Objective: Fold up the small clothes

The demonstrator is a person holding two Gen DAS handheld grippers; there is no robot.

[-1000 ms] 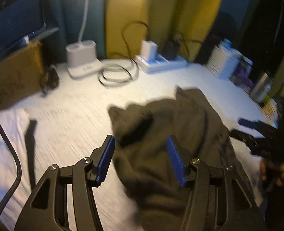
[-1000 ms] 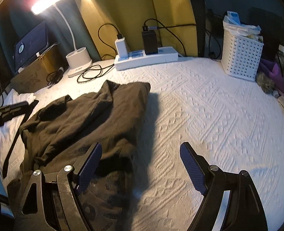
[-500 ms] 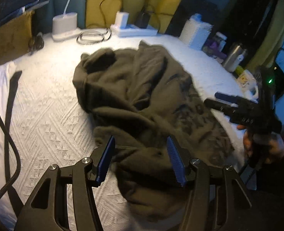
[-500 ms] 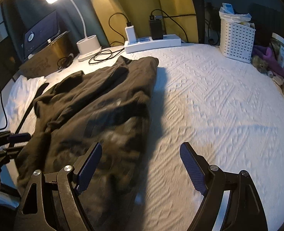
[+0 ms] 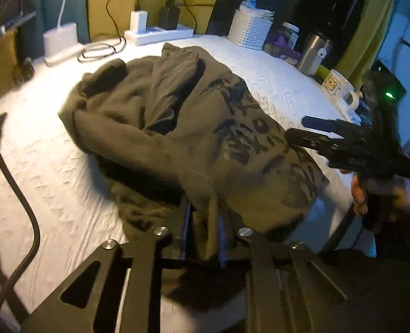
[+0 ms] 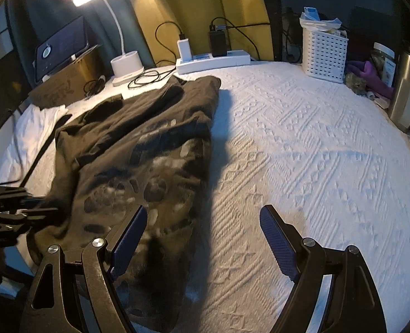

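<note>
The dark printed garment (image 6: 138, 149) lay lengthwise from the bedspread's (image 6: 302, 144) near edge toward the power strip, print unreadable. Left gripper (image 5: 205, 233) was closing on its hem; right gripper (image 6: 202, 238) gaped empty.

Garment (image 5: 177, 127): dark olive-brown, with a darker printed graphic.
Bedspread (image 6: 316, 152): white, embossed with triangle and zigzag bands.
Curtain (image 6: 194, 2): mustard yellow.
Basket (image 6: 324, 52): white, perforated grid.
Power strip (image 6: 213, 61): white.
Right gripper pads (image 6: 277, 245): dark blue, ribbed.
Mug (image 5: 337, 86): cream, with a bear motif.
</note>
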